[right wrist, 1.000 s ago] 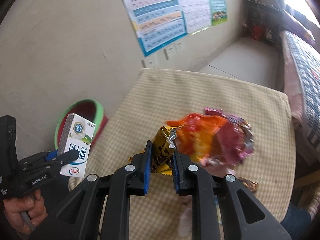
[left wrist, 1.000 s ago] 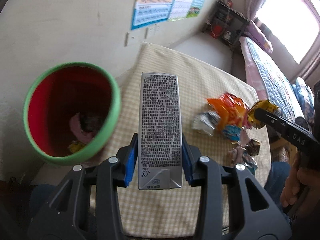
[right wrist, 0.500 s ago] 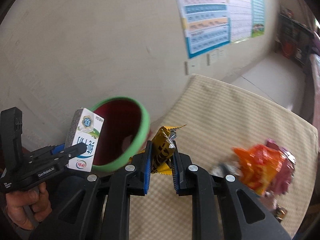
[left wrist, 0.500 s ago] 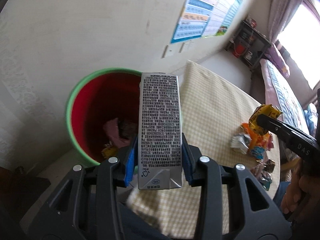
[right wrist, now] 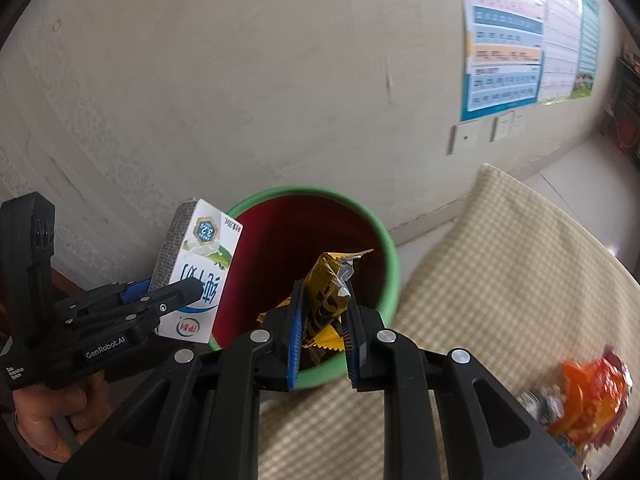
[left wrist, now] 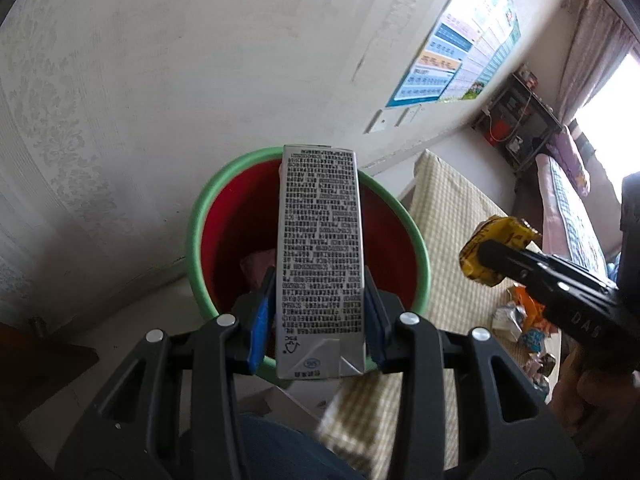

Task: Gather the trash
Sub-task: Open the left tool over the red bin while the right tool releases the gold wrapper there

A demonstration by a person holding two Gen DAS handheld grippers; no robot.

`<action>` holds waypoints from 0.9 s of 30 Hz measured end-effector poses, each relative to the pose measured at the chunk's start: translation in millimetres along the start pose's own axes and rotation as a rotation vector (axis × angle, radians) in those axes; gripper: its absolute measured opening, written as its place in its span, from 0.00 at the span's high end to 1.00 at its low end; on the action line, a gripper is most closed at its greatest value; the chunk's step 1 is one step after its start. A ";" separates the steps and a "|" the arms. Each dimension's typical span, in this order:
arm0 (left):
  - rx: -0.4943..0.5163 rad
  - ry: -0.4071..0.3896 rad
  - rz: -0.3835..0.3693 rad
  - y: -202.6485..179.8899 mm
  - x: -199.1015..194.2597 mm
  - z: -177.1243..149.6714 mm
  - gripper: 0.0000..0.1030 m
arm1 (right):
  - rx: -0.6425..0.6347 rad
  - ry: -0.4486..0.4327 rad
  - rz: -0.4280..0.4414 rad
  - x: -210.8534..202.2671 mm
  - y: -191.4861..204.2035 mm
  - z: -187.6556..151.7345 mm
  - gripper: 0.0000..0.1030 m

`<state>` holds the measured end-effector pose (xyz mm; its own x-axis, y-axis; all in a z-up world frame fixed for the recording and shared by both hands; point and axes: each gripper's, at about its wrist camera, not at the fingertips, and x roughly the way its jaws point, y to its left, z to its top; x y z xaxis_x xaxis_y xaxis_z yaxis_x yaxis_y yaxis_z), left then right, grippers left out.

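Observation:
My left gripper (left wrist: 318, 316) is shut on a grey and white milk carton (left wrist: 320, 256), held upright over the mouth of a red bin with a green rim (left wrist: 200, 220). The same carton (right wrist: 200, 272) shows at the bin's left edge in the right wrist view. My right gripper (right wrist: 322, 328) is shut on a crumpled yellow wrapper (right wrist: 326, 292), above the near side of the bin (right wrist: 390, 248). In the left wrist view that wrapper (left wrist: 496, 248) hangs right of the bin. Pink and yellow scraps (left wrist: 256, 264) lie at the bin's bottom.
A table with a checked cloth (right wrist: 500, 260) stands right of the bin, with orange and other wrappers (right wrist: 588, 392) piled on it. A wall with posters (right wrist: 512, 40) and sockets is behind. A bed (left wrist: 568, 208) and a shelf lie farther right.
Both grippers have swung left from over the table to over the bin, each keeping its load. The bin now sits centred under the carton and the wrapper.

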<state>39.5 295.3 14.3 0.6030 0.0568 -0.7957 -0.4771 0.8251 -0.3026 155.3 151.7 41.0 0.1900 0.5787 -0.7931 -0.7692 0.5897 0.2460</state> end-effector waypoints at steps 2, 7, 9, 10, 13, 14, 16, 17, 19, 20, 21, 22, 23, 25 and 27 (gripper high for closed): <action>-0.013 -0.002 -0.004 6.3 3.3 4.1 0.63 | -0.014 0.009 0.003 9.6 5.9 6.4 0.83; -0.025 0.006 -0.016 16.2 12.3 10.2 0.63 | -0.028 0.025 0.006 26.2 9.1 15.9 0.82; -0.027 0.010 -0.016 20.4 15.1 10.6 0.63 | -0.030 0.030 0.006 31.9 10.2 18.4 0.81; -0.029 0.013 -0.016 22.5 17.1 10.7 0.63 | -0.031 0.035 0.008 35.8 10.4 20.1 0.80; -0.034 0.021 -0.012 26.6 20.5 8.2 0.59 | -0.030 0.043 0.011 43.8 10.7 23.7 0.69; -0.028 0.023 0.000 27.2 21.8 7.0 0.54 | -0.029 0.042 0.011 45.2 11.2 25.5 0.66; -0.019 0.014 0.011 27.8 21.3 5.2 0.36 | -0.032 0.033 0.008 45.0 13.2 28.0 0.61; -0.013 0.010 0.019 27.8 20.5 3.4 0.32 | -0.033 0.030 0.007 44.9 13.6 29.7 0.56; -0.012 0.008 0.024 27.1 22.4 3.7 0.27 | -0.030 0.024 0.004 43.8 13.6 31.6 0.43; -0.016 0.009 0.028 27.9 22.1 1.9 0.26 | -0.029 0.018 0.003 42.4 13.4 31.6 0.42; -0.019 0.010 0.030 28.9 22.6 1.7 0.24 | -0.028 0.016 0.000 41.1 13.0 31.9 0.38; -0.024 0.009 0.031 29.4 21.7 0.1 0.22 | -0.025 0.014 -0.002 39.8 13.1 31.3 0.30; -0.027 0.008 0.032 29.7 20.8 -0.8 0.21 | -0.020 0.006 -0.007 36.8 12.0 30.4 0.27; -0.028 0.009 0.032 28.7 19.7 -1.6 0.15 | -0.016 -0.007 -0.010 30.3 9.9 28.7 0.18; -0.023 0.003 0.039 25.6 15.7 -4.5 0.06 | -0.011 -0.013 -0.021 24.2 8.0 26.8 0.09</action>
<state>33.9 314.8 -8.3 0.5815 0.0874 -0.8088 -0.5152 0.8090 -0.2830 170.1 185.5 38.7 0.2141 0.5732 -0.7909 -0.7715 0.5959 0.2230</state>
